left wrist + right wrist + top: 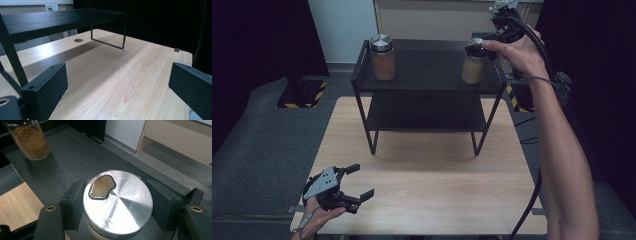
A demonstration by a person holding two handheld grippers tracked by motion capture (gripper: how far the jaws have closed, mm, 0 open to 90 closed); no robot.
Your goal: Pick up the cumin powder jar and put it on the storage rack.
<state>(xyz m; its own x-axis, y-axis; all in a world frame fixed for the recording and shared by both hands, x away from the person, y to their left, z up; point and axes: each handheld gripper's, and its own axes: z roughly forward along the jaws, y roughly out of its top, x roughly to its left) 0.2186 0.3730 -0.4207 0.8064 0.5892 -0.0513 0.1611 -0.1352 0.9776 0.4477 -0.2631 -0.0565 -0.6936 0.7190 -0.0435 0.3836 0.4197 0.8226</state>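
Observation:
Two glass jars of orange-brown powder with metal lids stand on the top of a black two-tier shelf (427, 82). The left jar (383, 62) stands free at the shelf's left end and shows as the far jar (30, 140) in the right gripper view. My right gripper (475, 49) is at the right jar (473, 69), its jaws pressed against both sides of the round silver lid (125, 212), which carries a brown patch. My left gripper (359, 181) is held open low over the table's front left corner, nothing between its fingers (47, 82).
The shelf stands on the far half of a light wooden table (432, 180). Its lower tier (424, 117) is bare. Dark carpet surrounds the table, and a cable (527, 210) hangs beside the right forearm. A round hole (78, 40) is in the tabletop.

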